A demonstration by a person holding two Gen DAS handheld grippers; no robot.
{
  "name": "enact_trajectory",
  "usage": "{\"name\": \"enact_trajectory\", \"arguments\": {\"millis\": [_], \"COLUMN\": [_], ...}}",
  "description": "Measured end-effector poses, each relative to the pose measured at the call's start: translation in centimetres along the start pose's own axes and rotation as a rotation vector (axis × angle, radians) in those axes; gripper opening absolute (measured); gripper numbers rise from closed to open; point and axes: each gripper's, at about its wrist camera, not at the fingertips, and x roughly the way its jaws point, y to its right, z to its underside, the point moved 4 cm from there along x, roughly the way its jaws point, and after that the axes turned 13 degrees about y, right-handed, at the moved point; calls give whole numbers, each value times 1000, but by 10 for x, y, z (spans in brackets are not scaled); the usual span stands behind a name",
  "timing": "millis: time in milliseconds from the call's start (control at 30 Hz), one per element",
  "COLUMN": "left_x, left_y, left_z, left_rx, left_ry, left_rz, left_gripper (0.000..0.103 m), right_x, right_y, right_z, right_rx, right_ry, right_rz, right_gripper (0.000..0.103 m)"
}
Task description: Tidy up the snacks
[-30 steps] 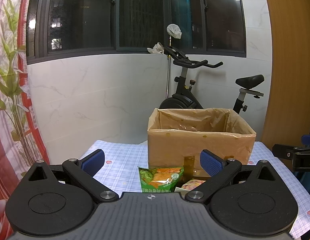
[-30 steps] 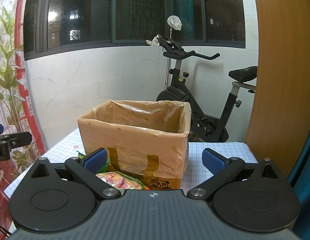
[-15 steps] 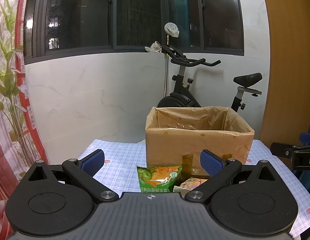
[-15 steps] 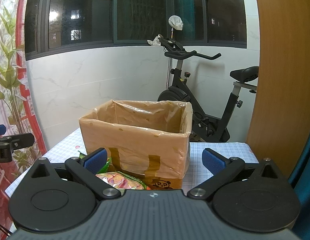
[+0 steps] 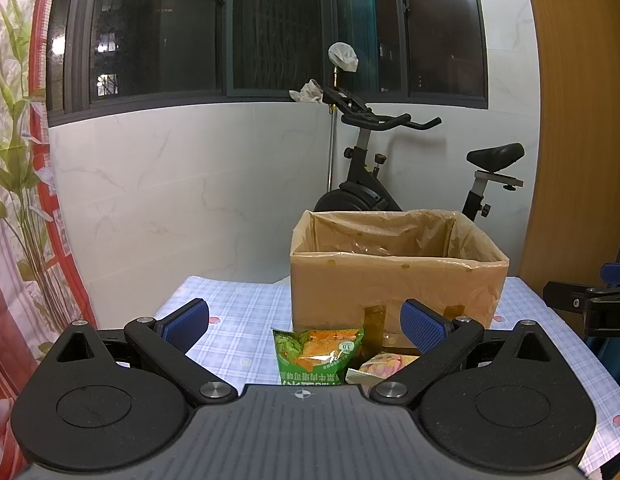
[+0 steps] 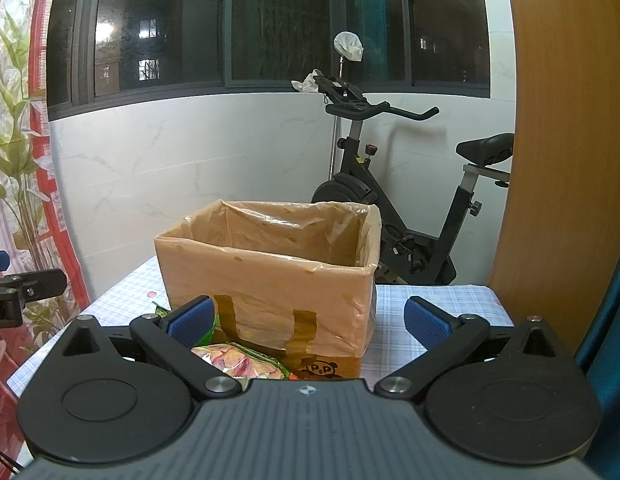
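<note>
I am holding my left gripper [image 5: 304, 322] up over the near edge of the surface [image 5: 238, 316], which is wearing a blue and white checked cloth. Its jaws are spread wide apart and nothing is sitting between them. My right gripper [image 6: 308, 322] is hanging over the same surface, and its jaws are spread wide too, pinching nothing.

A cardboard box [image 5: 393, 280] is standing open on the cloth, and a thin brownish plastic bag is lining it and folding over its rim. Strips of brown tape are sticking to its front side.

A green snack bag [image 5: 315, 356] is lying flat on the cloth just in front of the box, below the gap in my left jaws. A pink and yellow snack bag [image 5: 383, 364] is lying right beside it, on its right, partly hiding behind my left gripper's right finger. In the right wrist view the same pink bag [image 6: 238, 362] is peeking out low on the left, close to the box front.

An exercise bike [image 5: 373, 184] is standing behind the surface, near a white wall and dark windows.
</note>
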Motion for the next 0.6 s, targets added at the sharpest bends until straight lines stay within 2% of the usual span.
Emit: {"name": "enact_trajectory", "arguments": {"millis": [433,600], "left_x": [4,16], "left_y": [-1,-17], "left_z": [4,19], "left_rx": [3,-24], "left_ry": [-17,-45], "left_rz": [-4,-18], "left_gripper": [103,103], "right_x": [0,5], "right_y": [0,8], "right_z": [3,14], "right_rx": [1,23], "right_ry": [0,10], "right_rz": [-10,-17], "right_gripper": [103,103]}}
